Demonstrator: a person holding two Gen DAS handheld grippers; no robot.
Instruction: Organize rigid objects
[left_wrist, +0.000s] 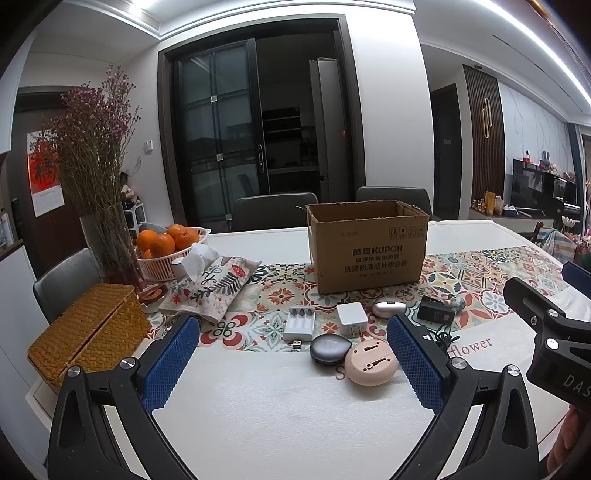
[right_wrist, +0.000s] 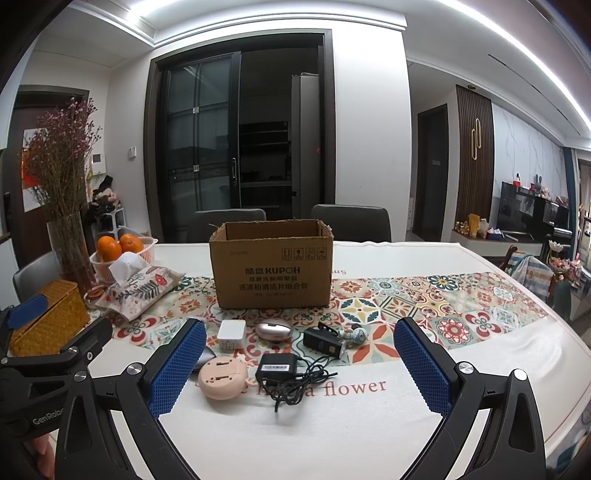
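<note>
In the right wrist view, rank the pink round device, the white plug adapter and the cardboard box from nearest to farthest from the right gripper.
1. pink round device, just ahead of the right gripper, beside its left finger.
2. white plug adapter, farther back on the patterned runner, left of centre.
3. cardboard box, standing open behind everything.

cardboard box (right_wrist: 271, 264), frame centre: "kupoh". table (right_wrist: 369, 417) cover, lower centre: "flower". left tool (right_wrist: 48, 387), lower left: "genrobo", cut off.

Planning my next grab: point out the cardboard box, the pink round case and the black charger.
cardboard box (right_wrist: 271, 273): right wrist view, front wall.
pink round case (right_wrist: 222, 376): right wrist view, top face.
black charger (right_wrist: 275, 367): right wrist view, body.
</note>
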